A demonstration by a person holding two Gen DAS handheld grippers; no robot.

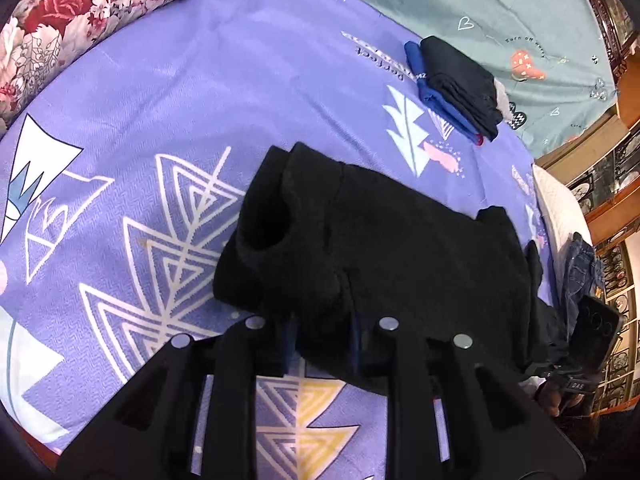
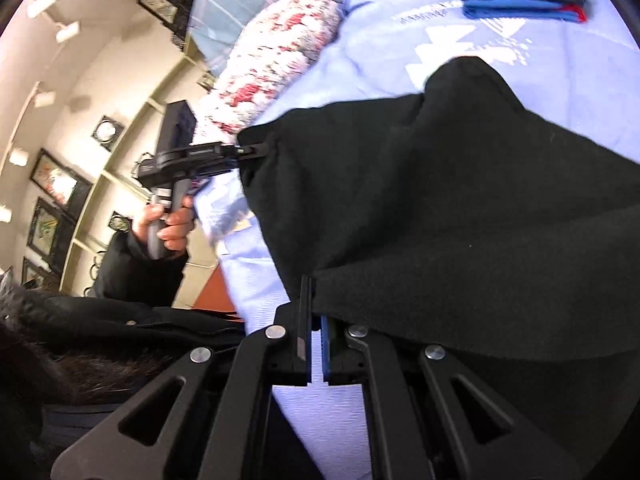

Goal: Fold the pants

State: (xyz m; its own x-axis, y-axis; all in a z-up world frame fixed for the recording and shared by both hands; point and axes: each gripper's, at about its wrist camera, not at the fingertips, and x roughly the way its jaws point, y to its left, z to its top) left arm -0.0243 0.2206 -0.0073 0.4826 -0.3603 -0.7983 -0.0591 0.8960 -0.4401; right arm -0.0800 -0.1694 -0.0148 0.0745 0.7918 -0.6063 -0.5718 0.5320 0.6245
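**Black fleece pants, part-folded, pinched at two edges**

Black fleece pants (image 1: 360,240), thick and fuzzy, lie in a folded bundle across the middle of the left wrist view on a lilac bedsheet with white triangle prints (image 1: 160,100). At lower centre the left gripper (image 1: 322,342) has its fingers a little apart with the near hem of the cloth between them, apparently nipped. Upper right, a stack of folded dark and blue garments (image 1: 456,84) sits well apart.

In the right wrist view, the left gripper (image 2: 256,151) bites the cloth's far corner at centre left. At lower centre the right gripper (image 2: 316,340) has its fingers together, clamped on the cloth's edge.

I judge the fleece soft, limp and fairly light, bulky where doubled, and not slippery. Thick hems and corners seem the best holds.
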